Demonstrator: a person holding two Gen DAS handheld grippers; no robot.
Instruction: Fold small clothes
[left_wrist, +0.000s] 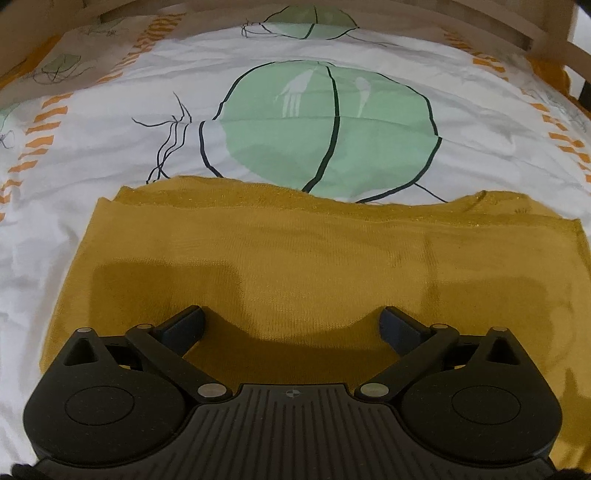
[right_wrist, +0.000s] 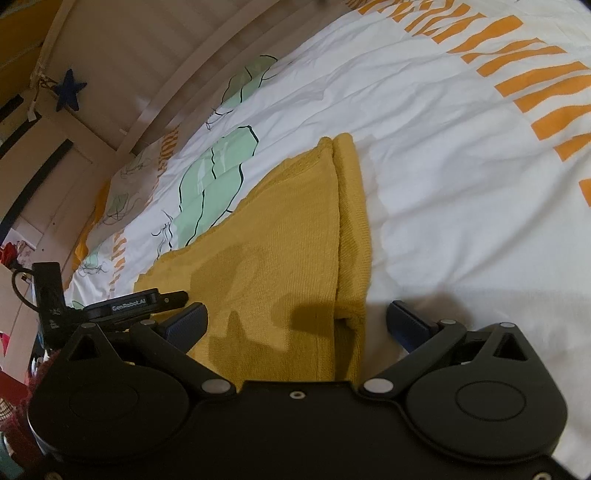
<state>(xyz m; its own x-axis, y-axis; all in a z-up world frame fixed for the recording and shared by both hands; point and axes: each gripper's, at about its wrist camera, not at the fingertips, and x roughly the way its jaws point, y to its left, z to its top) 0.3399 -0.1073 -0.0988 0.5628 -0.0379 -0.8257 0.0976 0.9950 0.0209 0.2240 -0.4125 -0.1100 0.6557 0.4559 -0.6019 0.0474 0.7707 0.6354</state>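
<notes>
Garment: we see a mustard knit (right_wrist: 288, 236) lying flat on the bedspread (right_wrist: 443, 184), right edge folded over.
Right gripper (right_wrist: 297, 319): our jaws spread wide above its near edge.
Left gripper (right_wrist: 125, 306): just beside.

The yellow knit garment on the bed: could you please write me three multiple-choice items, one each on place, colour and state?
1. Where does the yellow knit garment lie?
A. on the printed bedsheet
B. on a wooden floor
C. in a basket

2. What colour are the dashes that border the sheet?
A. blue
B. orange
C. red

3. How does the left gripper stand?
A. shut on the garment
B. shut on the sheet
C. open above the garment

Answers: 1 A, sheet shows all round it; 2 B, orange dashes line the edge; 3 C, the jaws are wide apart, holding nothing.
</notes>
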